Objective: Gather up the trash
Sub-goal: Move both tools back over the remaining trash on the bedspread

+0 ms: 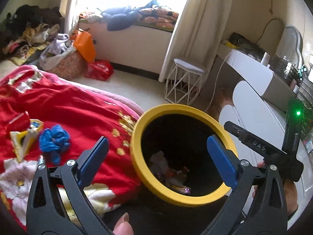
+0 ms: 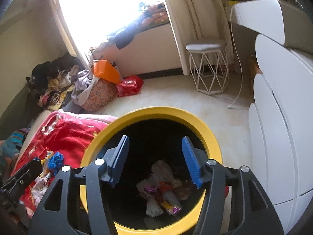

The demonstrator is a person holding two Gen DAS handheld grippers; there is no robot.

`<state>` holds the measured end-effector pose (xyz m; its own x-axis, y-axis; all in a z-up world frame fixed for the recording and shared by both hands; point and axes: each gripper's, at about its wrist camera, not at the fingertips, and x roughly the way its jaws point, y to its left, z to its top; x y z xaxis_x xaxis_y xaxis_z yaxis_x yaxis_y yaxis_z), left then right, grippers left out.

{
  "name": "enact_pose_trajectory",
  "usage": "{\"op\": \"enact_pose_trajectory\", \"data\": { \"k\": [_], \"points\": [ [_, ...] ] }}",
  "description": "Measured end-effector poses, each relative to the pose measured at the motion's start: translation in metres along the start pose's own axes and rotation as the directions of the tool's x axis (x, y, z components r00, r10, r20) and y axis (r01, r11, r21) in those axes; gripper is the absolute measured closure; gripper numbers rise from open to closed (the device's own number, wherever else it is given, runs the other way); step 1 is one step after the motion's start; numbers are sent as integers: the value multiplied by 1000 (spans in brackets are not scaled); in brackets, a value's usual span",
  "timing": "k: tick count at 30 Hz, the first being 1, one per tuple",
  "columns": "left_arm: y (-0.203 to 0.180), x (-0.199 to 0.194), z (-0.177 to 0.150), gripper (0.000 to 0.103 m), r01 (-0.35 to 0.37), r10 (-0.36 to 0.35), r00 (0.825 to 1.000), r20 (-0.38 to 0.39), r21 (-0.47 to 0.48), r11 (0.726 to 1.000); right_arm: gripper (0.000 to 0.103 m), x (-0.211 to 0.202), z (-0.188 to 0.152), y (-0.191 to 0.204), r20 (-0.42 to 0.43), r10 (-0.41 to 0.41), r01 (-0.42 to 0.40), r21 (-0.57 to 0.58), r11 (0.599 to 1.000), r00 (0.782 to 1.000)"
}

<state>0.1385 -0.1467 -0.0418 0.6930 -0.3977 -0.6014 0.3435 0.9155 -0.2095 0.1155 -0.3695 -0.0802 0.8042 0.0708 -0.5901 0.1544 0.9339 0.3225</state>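
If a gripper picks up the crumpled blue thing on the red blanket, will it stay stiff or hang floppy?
The blue bundle looks like thin crumpled film or glove material, so it would probably sag and feel light. Resting on the soft red blanket, it may sink under the pads.

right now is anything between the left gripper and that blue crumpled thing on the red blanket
Nothing visible. The left gripper is open and empty, and the blue wad lies uncovered on the red blanket, left of the yellow-rimmed bin.
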Motion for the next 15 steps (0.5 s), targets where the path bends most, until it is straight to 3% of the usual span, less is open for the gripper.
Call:
{"op": "enact_pose_trajectory", "data": {
  "k": [15],
  "points": [
    [34,-49,7,11,-87,90,991,96,-34,996,30,-24,5,42,71,54,-47,-98,994,996]
  ]
}}
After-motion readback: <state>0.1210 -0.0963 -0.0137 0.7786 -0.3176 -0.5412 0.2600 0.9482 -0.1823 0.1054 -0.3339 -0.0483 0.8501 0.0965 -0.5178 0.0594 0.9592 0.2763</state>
